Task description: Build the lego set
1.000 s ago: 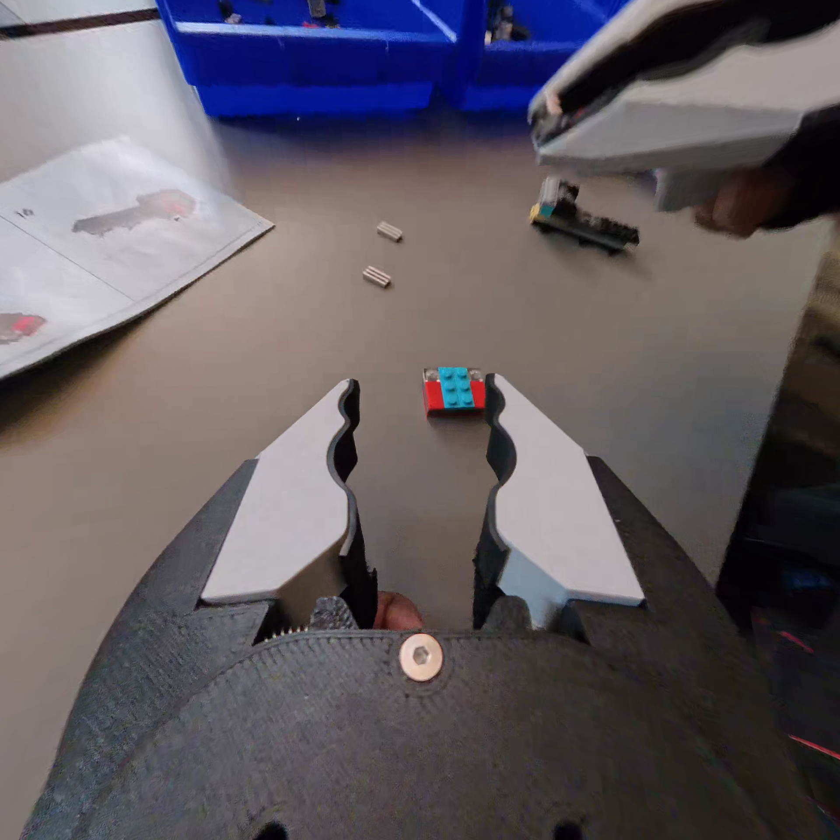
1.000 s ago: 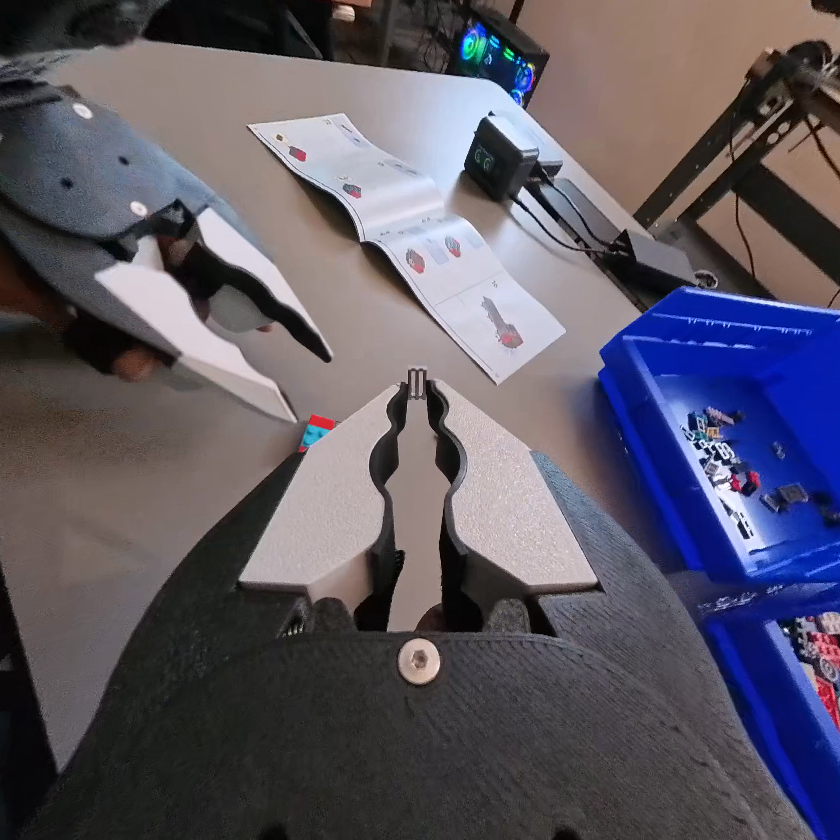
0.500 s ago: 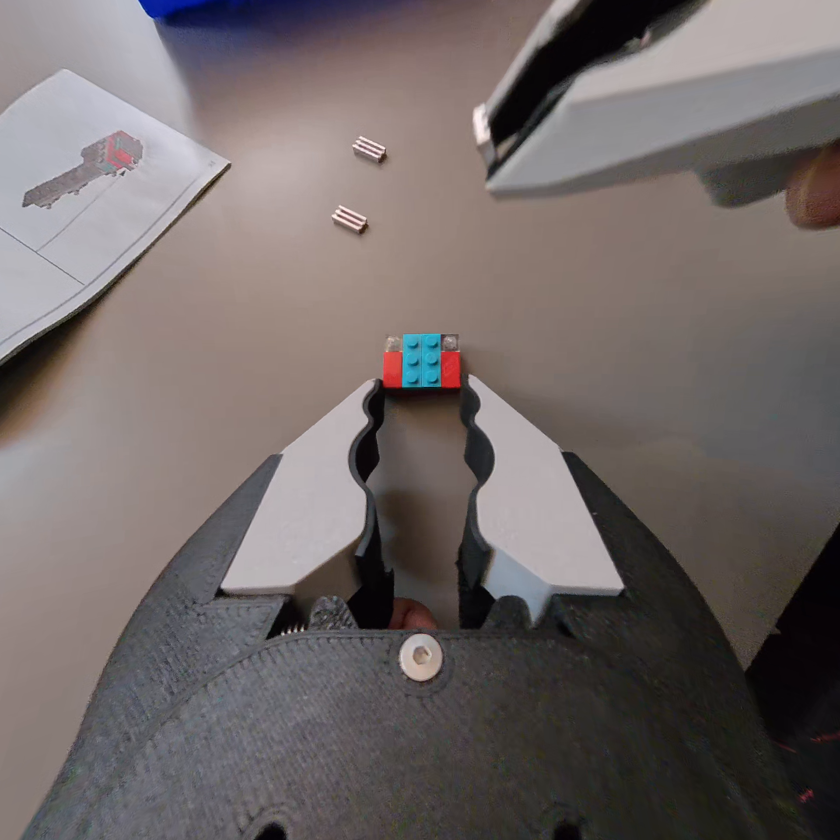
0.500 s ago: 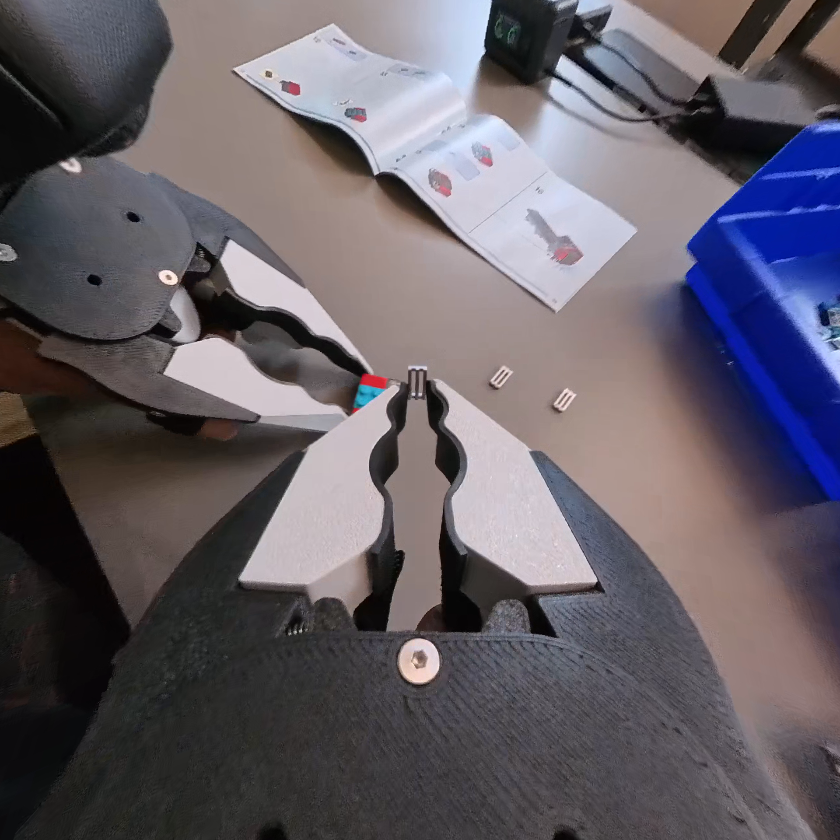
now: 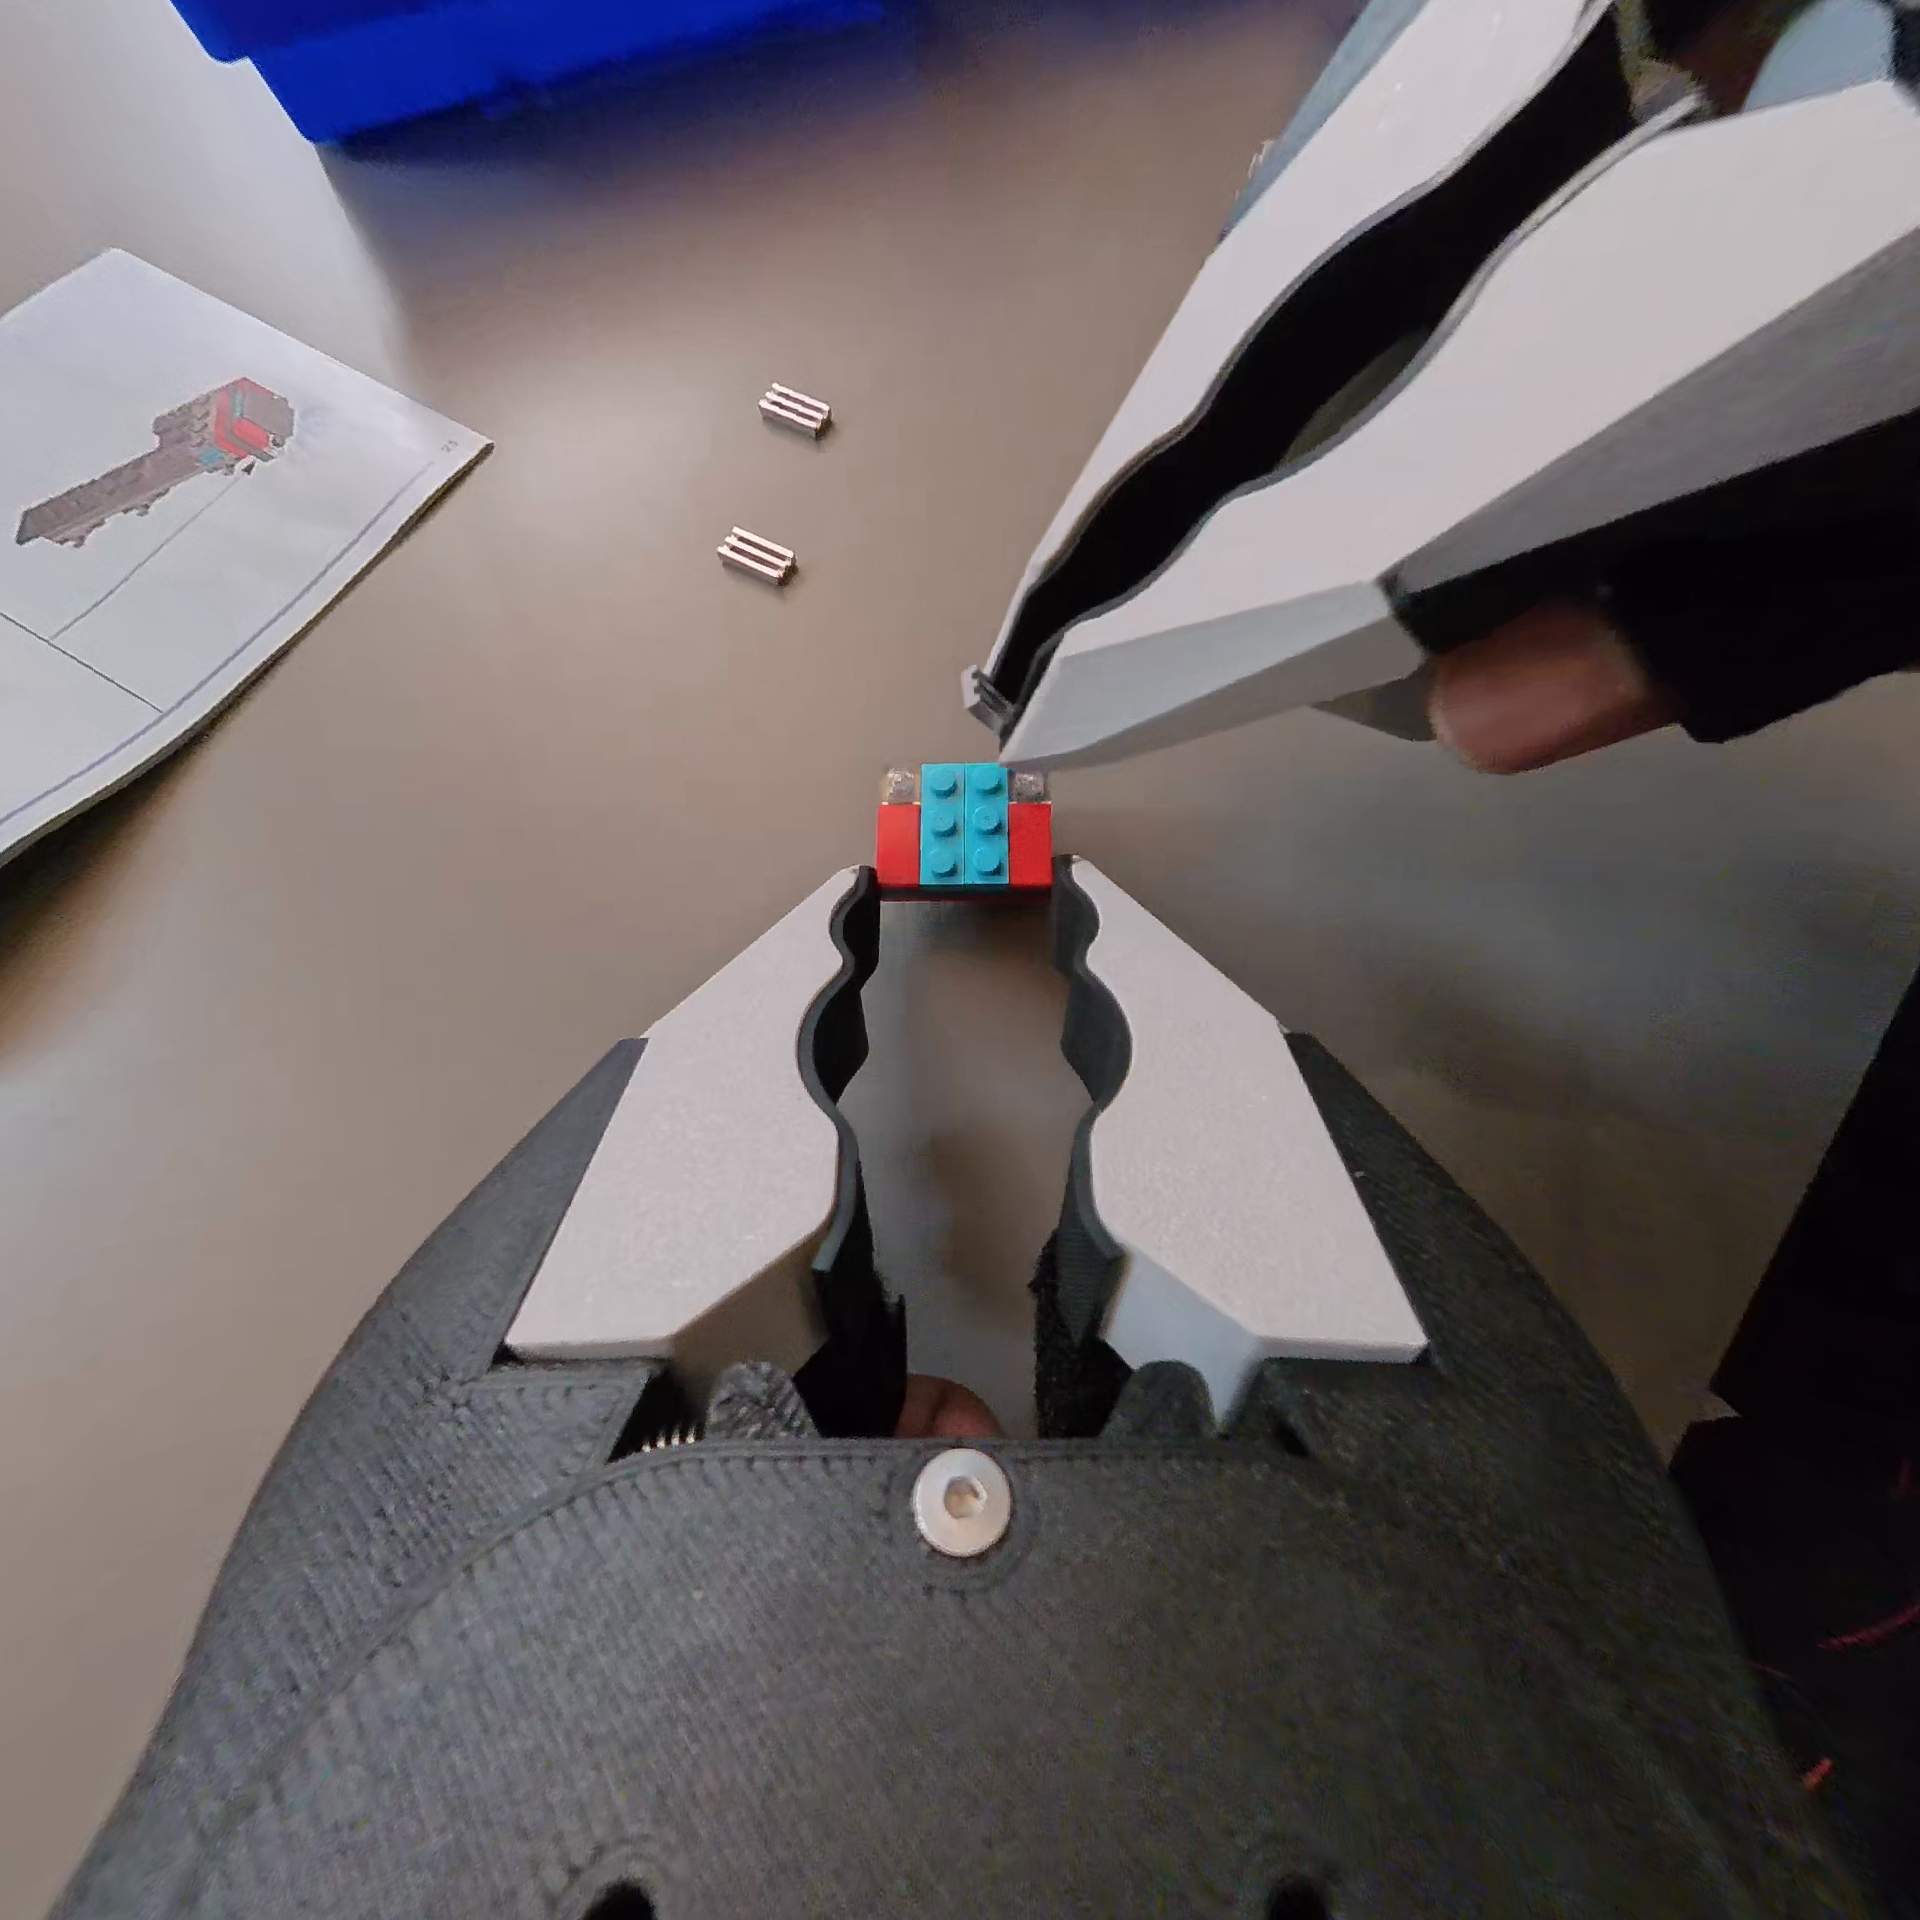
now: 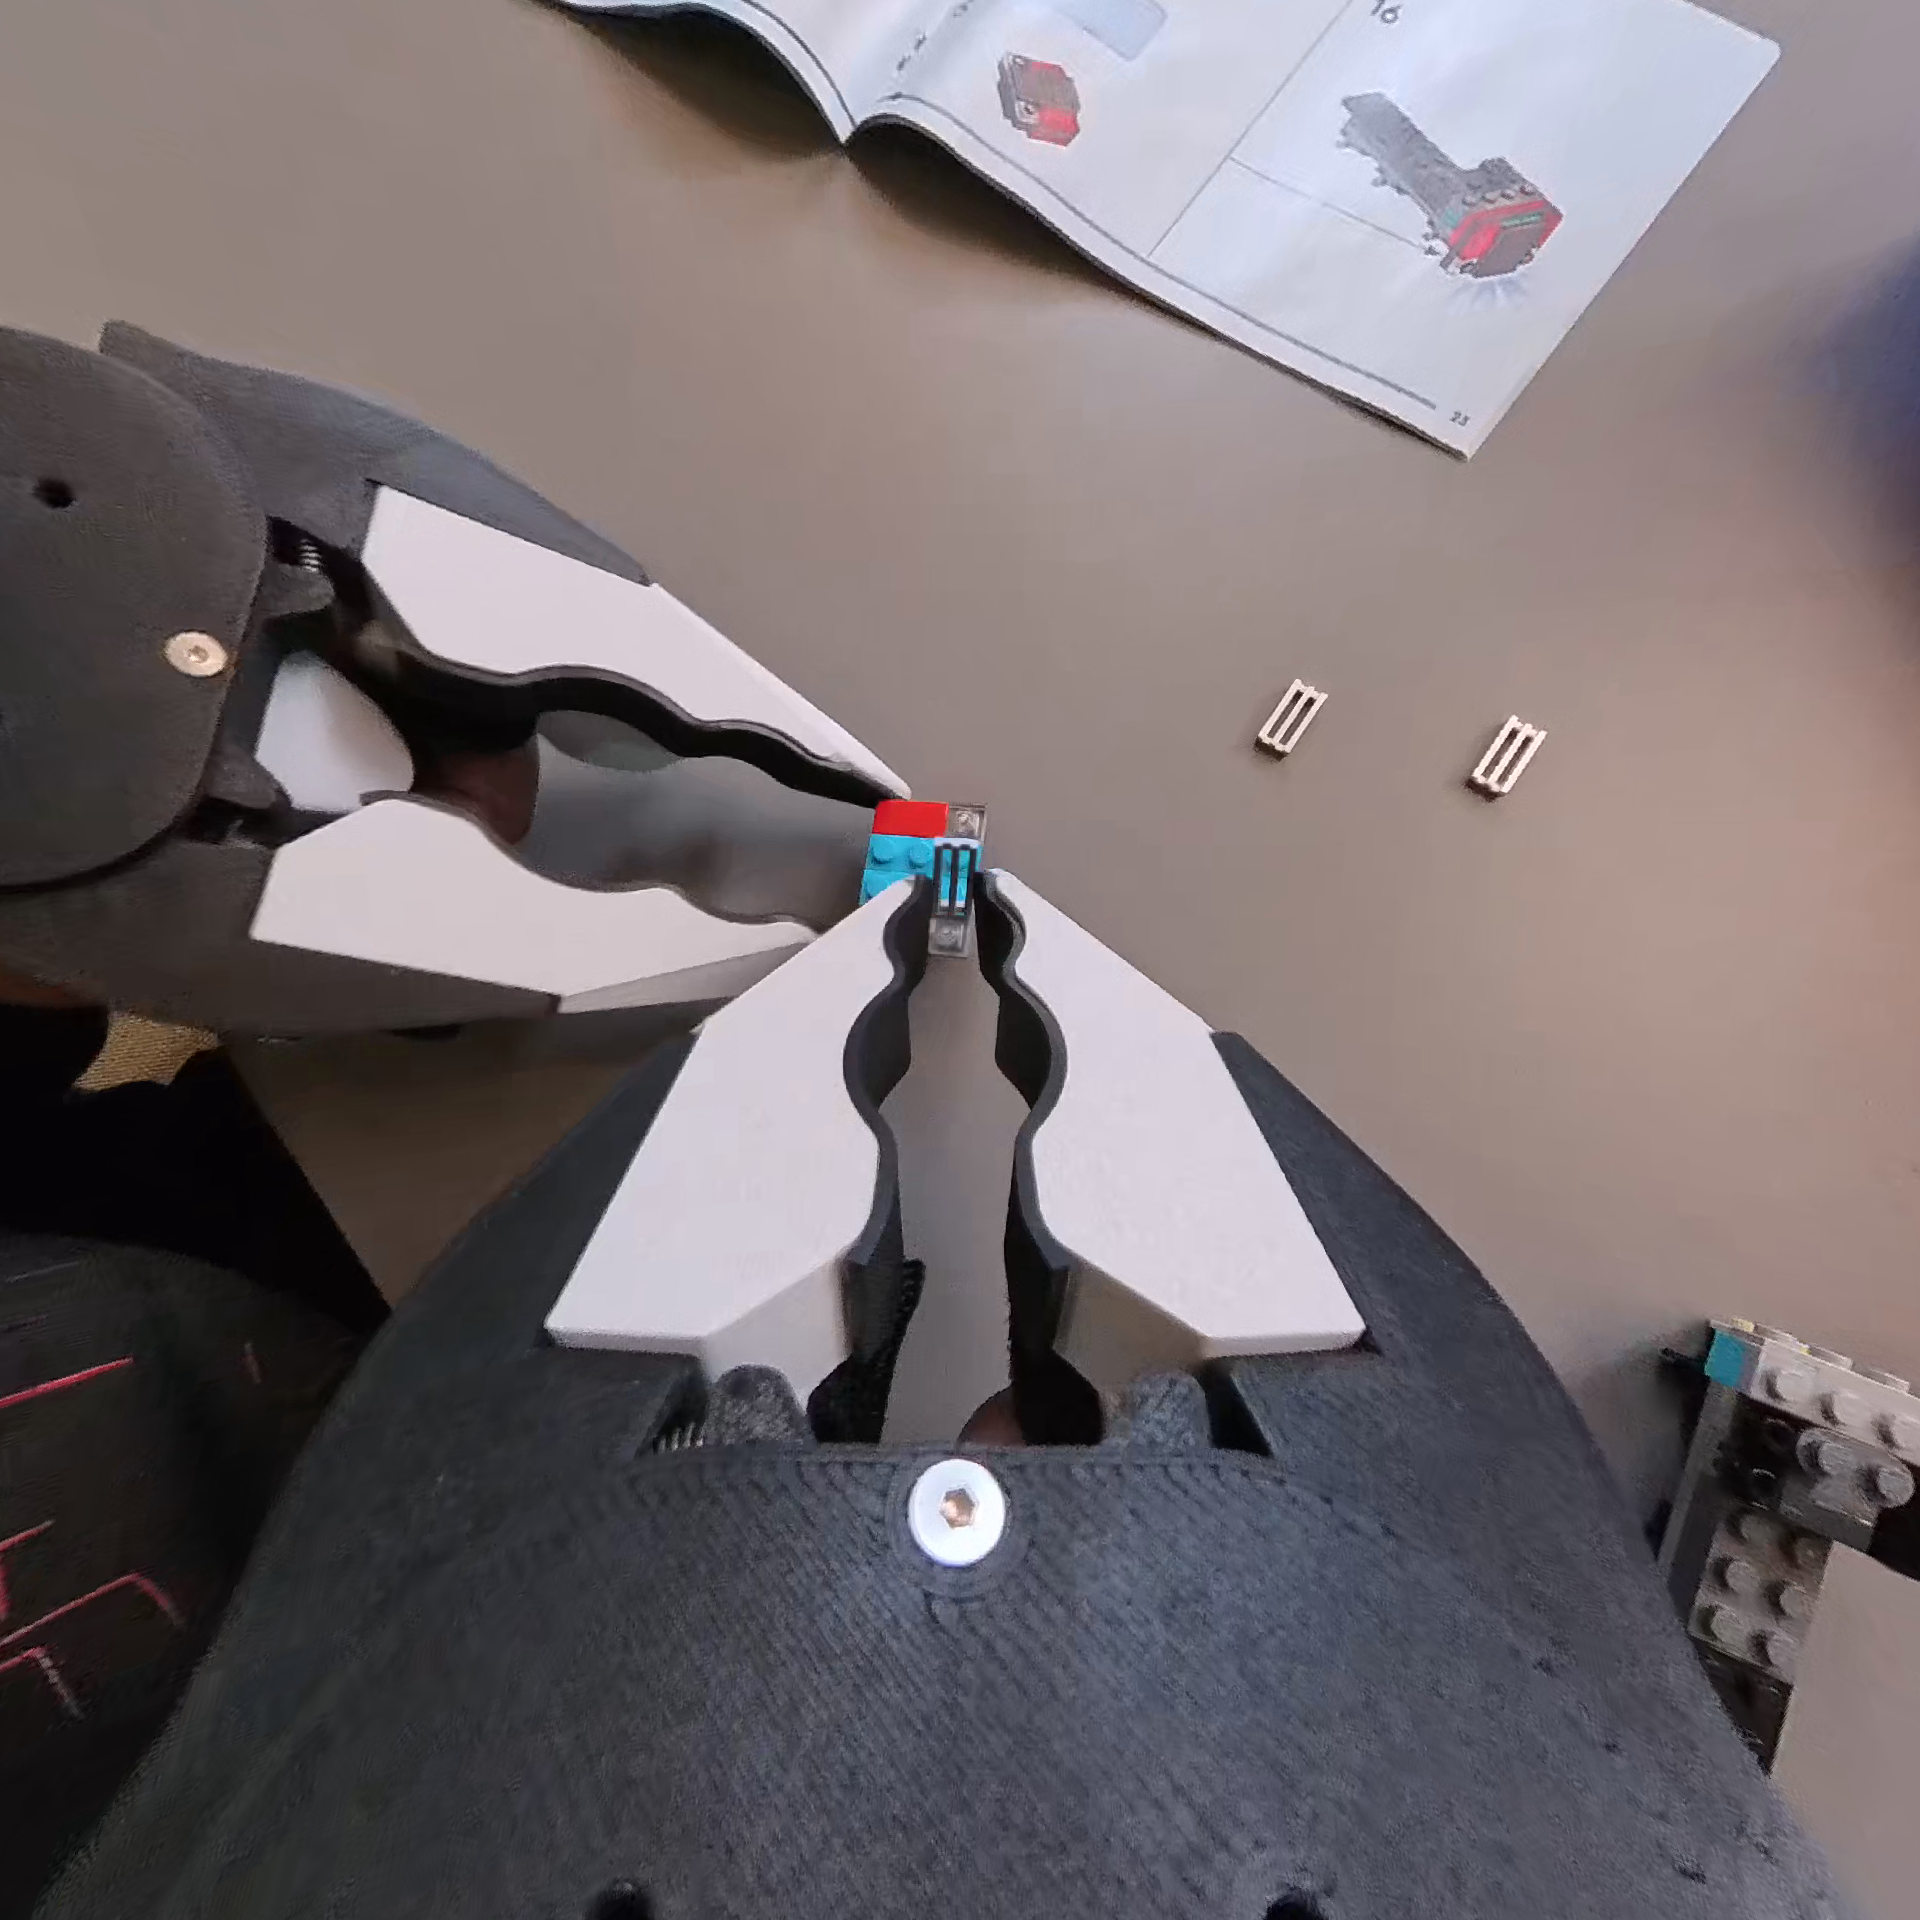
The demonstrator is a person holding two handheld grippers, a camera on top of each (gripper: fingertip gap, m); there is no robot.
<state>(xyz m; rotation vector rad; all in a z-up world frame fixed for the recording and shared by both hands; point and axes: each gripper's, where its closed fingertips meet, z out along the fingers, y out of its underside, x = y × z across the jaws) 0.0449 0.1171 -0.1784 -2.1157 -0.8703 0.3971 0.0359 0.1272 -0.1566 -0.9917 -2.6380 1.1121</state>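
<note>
A small red and teal block with clear studs at its far corners lies on the brown table. My left gripper is closed on its near end, with one fingertip against each red side. My right gripper is shut on a small grey grille tile and holds it just over the block's far edge. In the left wrist view the right gripper comes in from the upper right, with the tile at its tips, a little above the block. The left gripper also shows in the right wrist view.
Two more grille tiles lie beyond the block, also seen in the right wrist view. An open instruction booklet lies at the left. Blue bin at the back. A dark grey partial build sits at the right. Both grippers' tips are close together, under 4 cm apart.
My left gripper moved up to the red and teal block and narrowed onto its sides. My right gripper swung in and came down with the grille tile to just above the block.
</note>
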